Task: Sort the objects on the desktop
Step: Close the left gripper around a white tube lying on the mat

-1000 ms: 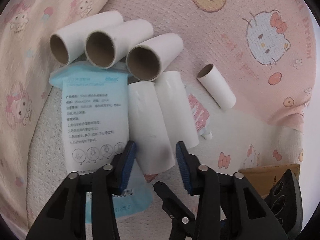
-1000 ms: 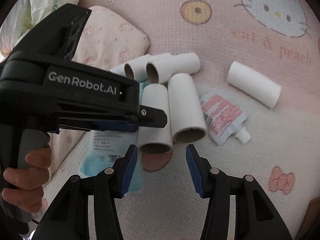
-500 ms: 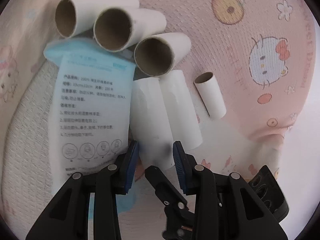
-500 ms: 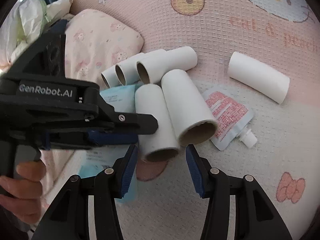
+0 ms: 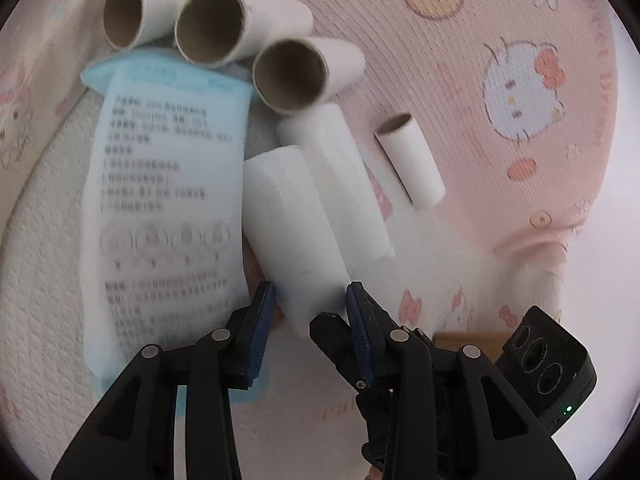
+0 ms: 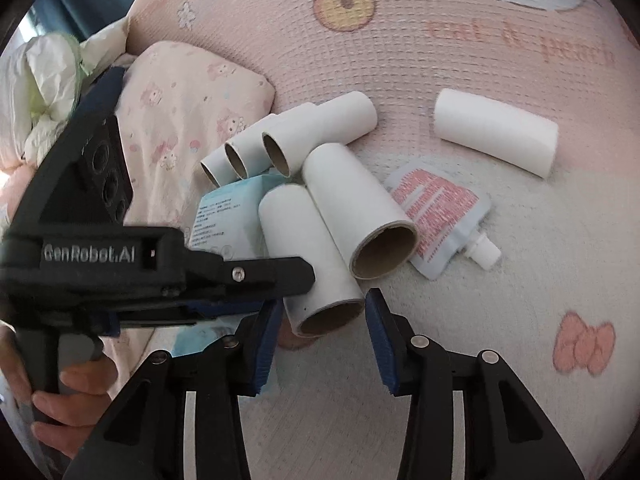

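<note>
Surface: a pink cartoon-print blanket (image 6: 440, 40), with all items lying on it.

1. Far left, right wrist view: a patterned pillow (image 6: 180, 92) lies at the blanket's edge. Below it, the person's left hand (image 6: 80, 384) wraps the grip of the left tool.
2. A blue-and-white printed packet (image 5: 168, 184) lies flat. Its far end is tucked under a row of three cardboard tubes (image 5: 280, 12), which lie side by side and touching, open ends toward the left camera.
3. Just right of the packet lies the nearest tube (image 5: 288, 220), lengthwise toward both cameras. Both tools straddle its near end.
 - Left tool (image 5: 310, 288): jaws at medium width, one pad on each side of the tube. No gap shows between pads and tube; whether they press on it cannot be told.
 - Right tool (image 6: 324, 300): jaws have just been closing, with the tube's open end between them. A thin gap still shows at each pad, so the tube is not gripped.
4. A second tube (image 5: 344, 184) lies touching the nearest tube on its right, angled slightly away from it.
5. A pink-printed spouted pouch (image 6: 440, 204) lies flat, partly under the second tube, with its white spout pointing right.
6. A lone tube (image 6: 496, 136) lies apart from the group, beyond the pouch, on the right.
</note>
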